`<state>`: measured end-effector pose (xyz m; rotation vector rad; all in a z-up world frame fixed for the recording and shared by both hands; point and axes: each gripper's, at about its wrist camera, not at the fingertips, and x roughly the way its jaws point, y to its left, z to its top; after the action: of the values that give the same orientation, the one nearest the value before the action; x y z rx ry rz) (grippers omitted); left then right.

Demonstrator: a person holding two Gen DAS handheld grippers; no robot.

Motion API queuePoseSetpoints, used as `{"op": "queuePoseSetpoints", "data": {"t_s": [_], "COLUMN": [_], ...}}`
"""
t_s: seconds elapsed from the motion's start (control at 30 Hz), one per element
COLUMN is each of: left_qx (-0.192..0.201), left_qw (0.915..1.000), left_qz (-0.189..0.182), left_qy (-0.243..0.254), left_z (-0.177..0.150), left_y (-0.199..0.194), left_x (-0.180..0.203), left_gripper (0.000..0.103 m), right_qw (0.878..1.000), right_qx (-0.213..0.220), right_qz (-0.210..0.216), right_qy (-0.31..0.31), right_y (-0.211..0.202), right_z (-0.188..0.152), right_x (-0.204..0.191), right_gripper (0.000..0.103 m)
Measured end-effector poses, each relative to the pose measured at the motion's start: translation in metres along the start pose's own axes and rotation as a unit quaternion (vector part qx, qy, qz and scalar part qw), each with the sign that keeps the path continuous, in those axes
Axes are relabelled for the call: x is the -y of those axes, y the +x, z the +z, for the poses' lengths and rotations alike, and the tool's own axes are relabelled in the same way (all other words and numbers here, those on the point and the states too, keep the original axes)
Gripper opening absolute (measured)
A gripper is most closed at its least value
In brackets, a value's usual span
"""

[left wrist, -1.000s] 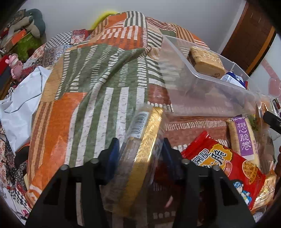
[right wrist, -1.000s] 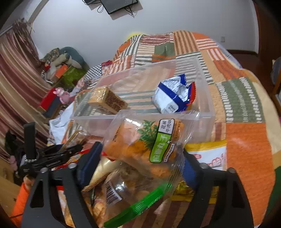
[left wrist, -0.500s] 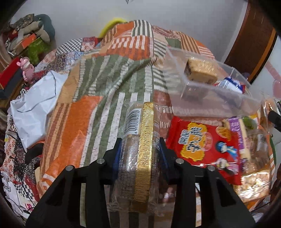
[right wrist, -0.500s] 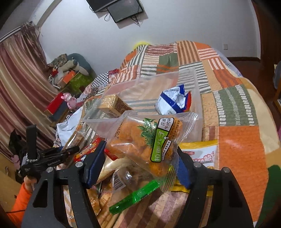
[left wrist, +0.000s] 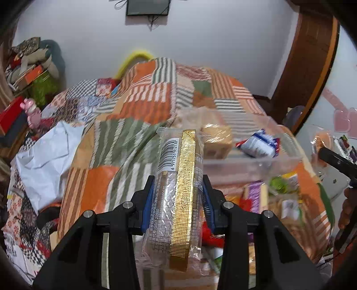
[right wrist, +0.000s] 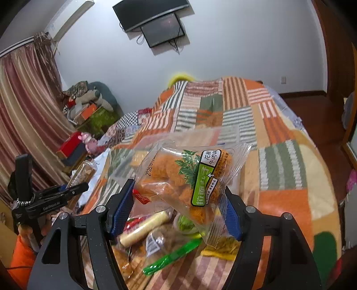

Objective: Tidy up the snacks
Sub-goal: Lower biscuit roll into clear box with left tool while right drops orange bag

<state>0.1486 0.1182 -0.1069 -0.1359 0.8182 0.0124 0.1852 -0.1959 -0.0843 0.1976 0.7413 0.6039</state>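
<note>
Each camera sits just behind its own tool, looking forward and downward between the fingers across the bed [left wrist: 93,185]. The left wrist view faces the far wall with its mounted screen [left wrist: 147,7], close over the clear bin [left wrist: 252,160]. The right wrist view looks from farther right, sharing the patchwork bedspread [right wrist: 283,169], the screen, the bin and the left tool [right wrist: 73,189].

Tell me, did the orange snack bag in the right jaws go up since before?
Yes. The orange snack bag rose: the clear bin that showed above and behind it now sits mostly hidden behind it, and more wall shows.
</note>
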Motion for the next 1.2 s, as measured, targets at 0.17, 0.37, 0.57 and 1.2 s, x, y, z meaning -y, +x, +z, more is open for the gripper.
{"op": "queuePoseSetpoints", "data": {"t_s": [0.17, 0.37, 0.57, 1.2], "left_qx": [0.017, 0.017, 0.012, -0.034], "left_qw": [0.9996, 0.9988, 0.9977, 0.9958], "left_qz": [-0.017, -0.04, -0.062, -0.085], "left_qy": [0.013, 0.021, 0.025, 0.0], "left_z": [0.017, 0.034, 0.05, 0.078], "left_y": [-0.001, 0.015, 0.038, 0.116], "left_x": [0.025, 0.05, 0.075, 0.105], "left_gripper": [0.039, 0.039, 0.039, 0.039], "right_qw": [1.0, 0.999, 0.999, 0.999], "right_qx": [0.02, 0.029, 0.031, -0.028], "right_qz": [-0.011, -0.015, -0.025, -0.043], "right_qy": [-0.005, 0.001, 0.002, -0.018], "right_y": [-0.003, 0.001, 0.007, 0.066], "right_z": [0.014, 0.028, 0.035, 0.055], "right_x": [0.005, 0.015, 0.024, 0.037], "right_gripper": [0.068, 0.068, 0.068, 0.068]}}
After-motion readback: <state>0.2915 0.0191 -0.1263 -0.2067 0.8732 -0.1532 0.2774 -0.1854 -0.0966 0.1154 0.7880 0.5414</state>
